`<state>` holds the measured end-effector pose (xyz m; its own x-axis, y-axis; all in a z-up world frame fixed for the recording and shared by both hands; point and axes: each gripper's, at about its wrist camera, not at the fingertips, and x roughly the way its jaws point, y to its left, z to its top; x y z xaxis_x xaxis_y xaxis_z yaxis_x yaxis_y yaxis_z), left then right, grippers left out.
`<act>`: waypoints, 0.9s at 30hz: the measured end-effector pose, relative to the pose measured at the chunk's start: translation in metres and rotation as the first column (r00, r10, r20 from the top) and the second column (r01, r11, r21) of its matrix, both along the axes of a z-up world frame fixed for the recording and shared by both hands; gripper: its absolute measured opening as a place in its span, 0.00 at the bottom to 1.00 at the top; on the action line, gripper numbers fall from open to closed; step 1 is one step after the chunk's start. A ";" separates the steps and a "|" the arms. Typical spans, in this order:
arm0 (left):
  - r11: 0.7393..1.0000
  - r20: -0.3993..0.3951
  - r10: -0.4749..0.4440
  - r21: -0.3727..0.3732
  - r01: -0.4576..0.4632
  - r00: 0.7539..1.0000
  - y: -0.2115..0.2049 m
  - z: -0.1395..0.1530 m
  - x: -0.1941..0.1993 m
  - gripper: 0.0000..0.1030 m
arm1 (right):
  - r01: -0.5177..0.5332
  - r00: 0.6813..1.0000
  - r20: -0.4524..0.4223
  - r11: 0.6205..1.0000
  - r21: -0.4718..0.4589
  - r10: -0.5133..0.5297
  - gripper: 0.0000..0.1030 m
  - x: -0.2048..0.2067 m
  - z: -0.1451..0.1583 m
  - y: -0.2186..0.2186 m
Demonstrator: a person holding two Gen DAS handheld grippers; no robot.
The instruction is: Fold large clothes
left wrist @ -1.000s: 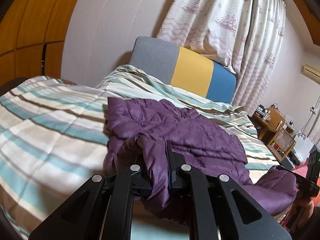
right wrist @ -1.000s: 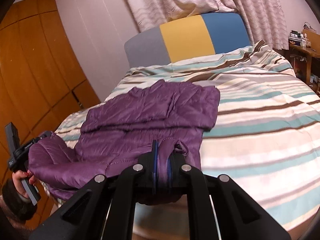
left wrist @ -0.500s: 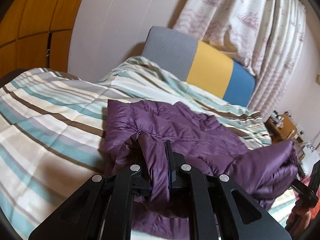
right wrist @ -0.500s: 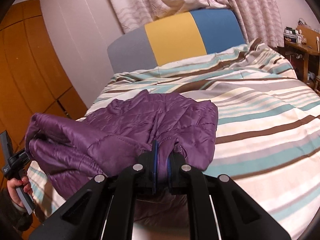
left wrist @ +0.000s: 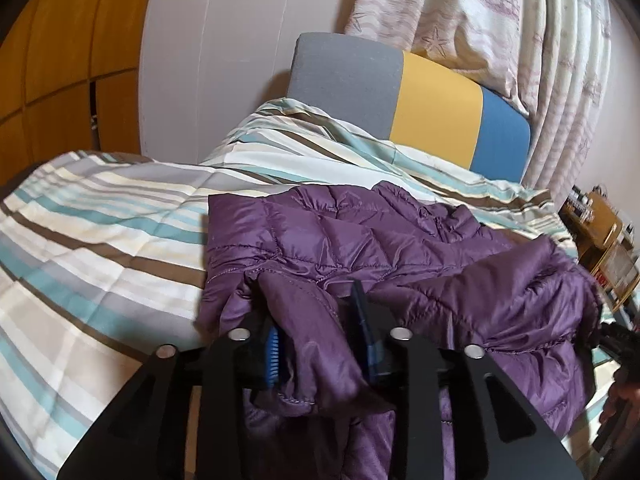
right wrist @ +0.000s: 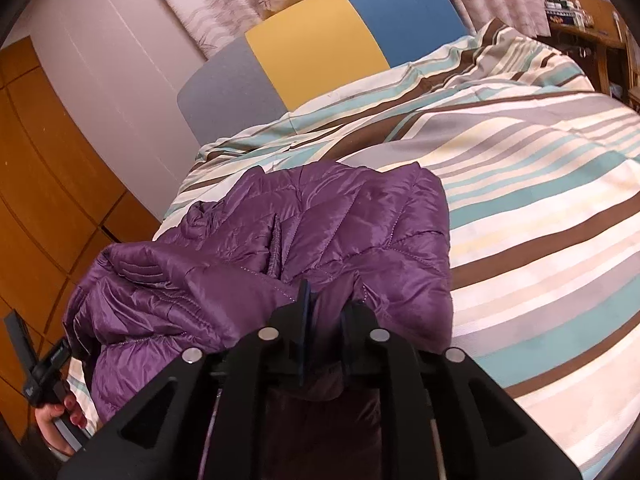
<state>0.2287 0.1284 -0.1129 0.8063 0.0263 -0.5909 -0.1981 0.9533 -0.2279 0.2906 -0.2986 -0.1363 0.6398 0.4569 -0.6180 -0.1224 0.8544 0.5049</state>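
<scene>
Purple quilted jacket [left wrist: 384, 248] lying folded on striped bed [left wrist: 100, 240]. Left claw [left wrist: 320, 344] just opened, jaws parted, fabric fold loose between. Right claw [right wrist: 326, 320] just opening, narrowly parted, jacket edge between jaws, grip uncertain.

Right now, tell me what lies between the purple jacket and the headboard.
Only striped bedding, bunched up near the headboard; nothing else sits beyond the jacket. Both wrist views show it.
</scene>
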 end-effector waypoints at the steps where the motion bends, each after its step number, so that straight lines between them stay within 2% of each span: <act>1: 1.000 0.012 0.008 -0.019 -0.008 1.000 0.003 0.002 -0.002 0.50 | 0.003 1.000 0.000 1.000 0.029 -0.003 0.27 0.001 -0.001 -0.002; 2: 0.999 0.028 0.020 -0.034 -0.019 0.999 0.006 0.003 -0.004 0.70 | 0.007 1.000 0.007 0.998 0.066 -0.007 0.41 0.001 0.000 -0.005; 3: 0.997 0.070 0.055 -0.052 -0.052 0.996 0.011 0.008 -0.010 0.92 | 0.019 1.000 0.017 0.994 0.107 -0.021 0.49 0.000 0.001 -0.008; 4: 0.995 0.101 0.088 -0.050 -0.084 0.991 0.014 0.012 -0.015 0.96 | 0.035 0.999 0.027 0.992 0.123 -0.038 0.64 0.000 0.004 -0.011; 5: 0.993 0.127 0.115 -0.049 -0.110 0.985 0.017 0.016 -0.019 0.96 | 0.051 0.997 0.043 0.990 0.131 -0.057 0.75 -0.002 0.006 -0.014; 9: 0.991 0.109 0.126 -0.062 -0.119 0.986 0.026 0.019 -0.021 0.96 | 0.046 0.993 0.103 0.989 0.143 -0.061 0.83 -0.008 0.022 -0.022; 11: 0.991 0.105 0.130 -0.048 -0.125 0.986 0.027 0.016 -0.025 0.97 | 0.054 0.991 0.119 0.992 0.110 -0.068 0.96 -0.012 0.028 -0.024; 13: 0.992 0.081 0.125 -0.043 -0.122 0.989 0.030 0.008 -0.029 0.97 | 0.058 0.990 0.121 0.995 0.081 -0.068 0.98 -0.017 0.026 -0.025; 16: 0.991 -0.005 0.125 -0.056 -0.125 0.992 0.035 -0.013 -0.025 0.97 | 0.069 0.996 0.047 0.996 0.052 -0.071 0.98 -0.017 0.008 -0.028; 20: 0.978 -0.144 0.109 -0.160 -0.132 0.984 0.043 -0.045 -0.011 0.97 | 0.085 0.992 -0.104 0.988 0.126 -0.072 0.98 -0.008 -0.028 -0.027; 22: 0.968 -0.180 0.105 -0.208 -0.143 0.978 0.045 -0.057 -0.007 0.97 | 0.074 0.989 -0.135 0.984 0.163 -0.052 0.98 -0.003 -0.039 -0.023; 24: 0.974 -0.166 0.113 -0.177 -0.143 0.980 0.039 -0.057 -0.007 0.97 | 0.042 0.994 -0.101 0.991 0.124 -0.029 0.94 0.000 -0.037 -0.014; 25: 0.979 -0.172 0.103 -0.156 -0.131 0.980 0.035 -0.057 -0.005 0.96 | 0.018 0.995 -0.102 0.996 0.086 -0.009 0.86 0.001 -0.036 -0.007; 26: 0.984 -0.177 0.090 -0.136 -0.115 0.980 0.031 -0.057 -0.005 0.89 | 0.011 0.995 -0.102 0.998 0.054 -0.005 0.76 0.001 -0.036 -0.002; 27: 0.991 -0.177 0.060 -0.107 -0.080 0.982 0.023 -0.056 -0.004 0.75 | 0.001 0.995 -0.099 0.999 0.042 0.004 0.71 0.001 -0.036 0.001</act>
